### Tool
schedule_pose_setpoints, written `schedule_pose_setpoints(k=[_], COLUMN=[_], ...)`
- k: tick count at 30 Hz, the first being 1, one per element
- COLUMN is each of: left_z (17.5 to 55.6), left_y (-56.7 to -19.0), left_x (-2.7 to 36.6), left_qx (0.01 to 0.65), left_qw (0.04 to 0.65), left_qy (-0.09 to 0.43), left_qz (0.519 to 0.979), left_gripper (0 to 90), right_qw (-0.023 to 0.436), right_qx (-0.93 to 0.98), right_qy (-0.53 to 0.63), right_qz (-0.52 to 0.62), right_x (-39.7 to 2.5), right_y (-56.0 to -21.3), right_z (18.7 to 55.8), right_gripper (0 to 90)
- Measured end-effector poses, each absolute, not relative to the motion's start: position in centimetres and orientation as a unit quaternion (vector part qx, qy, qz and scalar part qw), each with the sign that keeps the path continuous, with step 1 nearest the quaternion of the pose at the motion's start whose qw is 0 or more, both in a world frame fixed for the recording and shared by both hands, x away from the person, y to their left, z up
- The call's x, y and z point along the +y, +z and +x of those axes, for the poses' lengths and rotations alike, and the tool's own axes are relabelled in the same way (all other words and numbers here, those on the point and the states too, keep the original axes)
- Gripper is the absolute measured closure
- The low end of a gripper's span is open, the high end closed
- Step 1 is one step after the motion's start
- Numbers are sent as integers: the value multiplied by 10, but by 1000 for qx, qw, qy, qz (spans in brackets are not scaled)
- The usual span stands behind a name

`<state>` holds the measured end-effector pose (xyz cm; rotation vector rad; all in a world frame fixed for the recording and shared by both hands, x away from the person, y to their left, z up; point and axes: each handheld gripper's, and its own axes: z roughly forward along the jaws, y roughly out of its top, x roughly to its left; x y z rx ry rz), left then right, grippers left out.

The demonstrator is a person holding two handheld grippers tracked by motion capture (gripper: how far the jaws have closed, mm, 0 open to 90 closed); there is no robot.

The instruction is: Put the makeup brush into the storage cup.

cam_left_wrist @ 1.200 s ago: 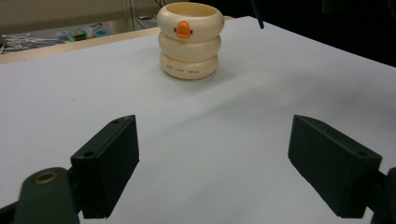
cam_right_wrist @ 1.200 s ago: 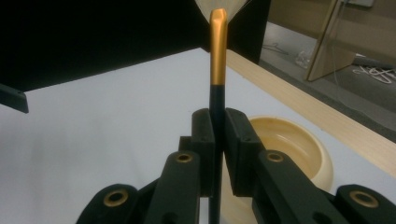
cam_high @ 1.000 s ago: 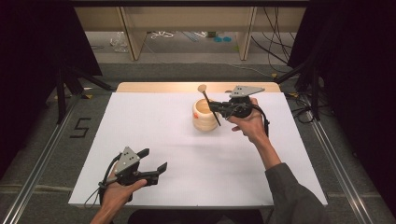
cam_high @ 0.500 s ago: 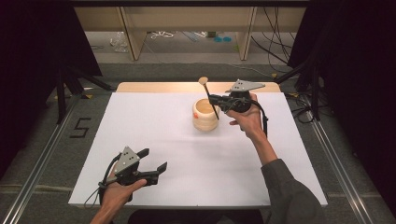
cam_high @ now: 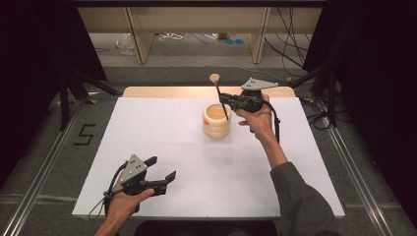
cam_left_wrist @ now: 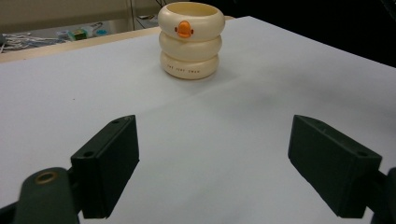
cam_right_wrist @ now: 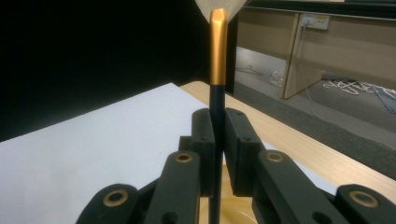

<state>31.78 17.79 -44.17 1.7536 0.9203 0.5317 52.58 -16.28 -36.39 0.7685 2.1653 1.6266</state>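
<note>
Two grippers are at work over the white table [cam_high: 162, 128], well apart from each other. At the far side, the right gripper [cam_high: 227, 100] has its jaws pressed shut on the dark handle of a brush [cam_high: 221, 98], clamping it about midway along its length. In the right gripper view the brush [cam_right_wrist: 218, 60] stands nearly upright between the closed jaws, its black handle giving way to a gold ferrule and then a pale, flared head cut off by the top edge of the frame. From the high view the brush tilts slightly, its pale head up and away from the person, and its lower end points down into the mouth of a cream ringed cup [cam_high: 217, 120]; whether the tip touches the inside of the cup is hard to tell. In the left gripper view the cup [cam_left_wrist: 190, 39] looks like three stacked rings with a small orange mark on its top ring, standing upright on the table. Near the table's front edge, the left gripper [cam_high: 162, 170] rests low with its jaws spread wide and nothing between them, aimed toward the cup.
</note>
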Motion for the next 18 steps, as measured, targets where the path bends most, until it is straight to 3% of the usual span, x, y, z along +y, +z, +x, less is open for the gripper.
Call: schedule_pose_setpoints(k=[10,18], left_z=[316,316], left_y=[-443,-442], left_x=[176,177], left_qx=[390,391], left_qw=[528,522], left_qy=[199,209], left_qz=[728,729], left_gripper=[161,160], right_qw=[171,175], right_qx=[754,753], right_qy=[571,570], right_qz=[277,280], right_x=[-157,-153], right_y=[-363,-364], right_z=[534,540], right_gripper=[833,833])
